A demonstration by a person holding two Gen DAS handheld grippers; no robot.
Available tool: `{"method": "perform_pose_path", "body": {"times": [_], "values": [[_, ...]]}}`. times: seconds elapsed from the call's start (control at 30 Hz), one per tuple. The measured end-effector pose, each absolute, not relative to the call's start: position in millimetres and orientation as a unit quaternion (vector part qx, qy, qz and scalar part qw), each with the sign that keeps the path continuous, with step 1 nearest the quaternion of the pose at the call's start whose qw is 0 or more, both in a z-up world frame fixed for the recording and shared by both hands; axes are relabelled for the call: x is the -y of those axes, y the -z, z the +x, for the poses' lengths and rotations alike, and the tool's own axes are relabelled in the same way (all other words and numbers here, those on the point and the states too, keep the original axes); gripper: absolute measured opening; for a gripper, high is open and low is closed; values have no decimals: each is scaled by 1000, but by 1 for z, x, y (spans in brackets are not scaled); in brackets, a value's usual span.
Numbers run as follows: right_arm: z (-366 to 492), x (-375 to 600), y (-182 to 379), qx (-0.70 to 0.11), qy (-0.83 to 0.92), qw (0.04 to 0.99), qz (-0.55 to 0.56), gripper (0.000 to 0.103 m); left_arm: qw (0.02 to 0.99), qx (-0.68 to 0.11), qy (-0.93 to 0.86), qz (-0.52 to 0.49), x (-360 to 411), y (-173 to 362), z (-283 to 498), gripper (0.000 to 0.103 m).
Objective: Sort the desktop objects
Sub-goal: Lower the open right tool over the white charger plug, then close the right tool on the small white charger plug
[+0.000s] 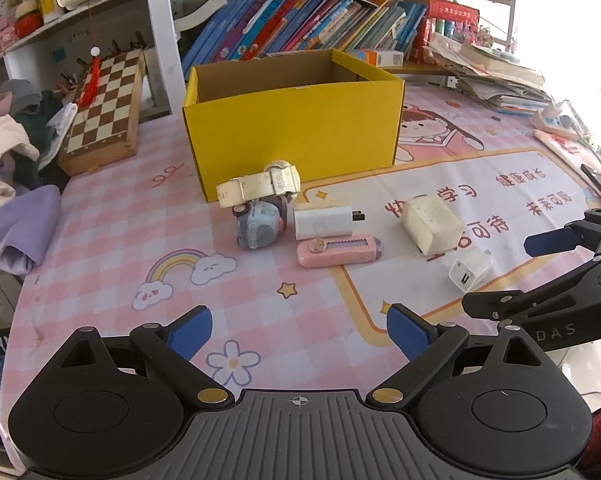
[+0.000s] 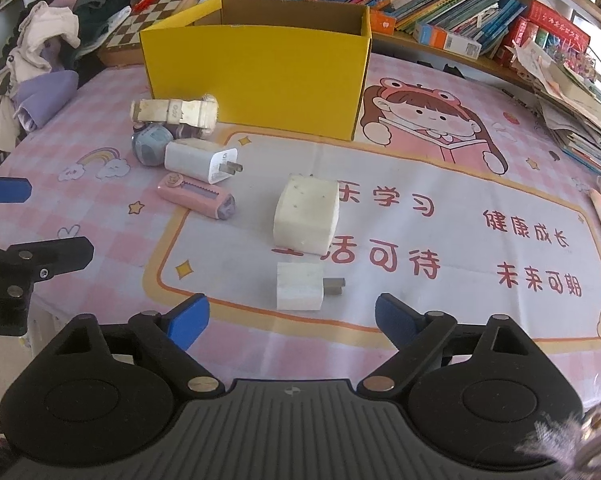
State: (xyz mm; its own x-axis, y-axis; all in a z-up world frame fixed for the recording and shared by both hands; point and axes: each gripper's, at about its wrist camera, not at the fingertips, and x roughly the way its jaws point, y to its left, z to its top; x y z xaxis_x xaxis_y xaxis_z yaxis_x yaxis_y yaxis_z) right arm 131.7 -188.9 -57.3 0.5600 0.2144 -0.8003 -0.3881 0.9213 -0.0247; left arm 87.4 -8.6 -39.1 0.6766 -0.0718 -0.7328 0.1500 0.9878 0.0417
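Right wrist view: the right gripper (image 2: pixel 290 326) hangs just above the pink desk mat (image 2: pixel 420 152), its blue fingers spread wide and grasping nothing, with the small white charger (image 2: pixel 300 292) lying on its side just ahead of the gap, prongs pointing right. The left gripper (image 1: pixel 300 338) is likewise spread and empty, over bare mat.

The goods to sort all sit in front of the yellow cardboard box (image 1: pixel 296 132): a yellowed adapter block (image 2: pixel 306 216), a white plug charger (image 2: pixel 198 160), a pink utility knife (image 2: pixel 196 198), and a cream watch strap (image 1: pixel 256 188) perched on a blue toy car (image 1: pixel 256 226).

Likely trouble, as I judge it: closing on the small charger across its prongs would let it pivot and squirt out. The strap looks barely balanced, so a nudge to the car may tip it off. The box's inside appears empty, though its floor is mostly hidden. Both grippers working the same cluster could collide.
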Motion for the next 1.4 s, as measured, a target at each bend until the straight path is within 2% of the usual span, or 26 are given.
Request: {"method": "perform_pose_path", "body": {"times": [0.3,0.8,0.9,0.93,1.23,1.27,1.33,1.4], "values": [[154,189,68,-459,-168,867,-97,81,912,-404,52,47,7,41,97,95],[169,191,80,-485,-169,854,-86,57,909,-410,52,47,8,44,105,95],[169,192,80,-482,-170,855,-85,47,909,-410,53,47,9,43,105,95],[169,192,79,-480,-169,856,-86,41,909,-410,53,47,9,43,105,95],[166,193,76,-483,-172,855,-84,42,911,-407,57,48,12,41,103,95],[166,194,76,-482,-172,855,-82,51,911,-406,57,49,12,41,102,95],[166,194,75,-478,-171,858,-80,61,911,-405,57,51,13,41,100,95],[165,192,74,-476,-172,858,-82,61,911,-405,55,51,12,40,99,95]]}}
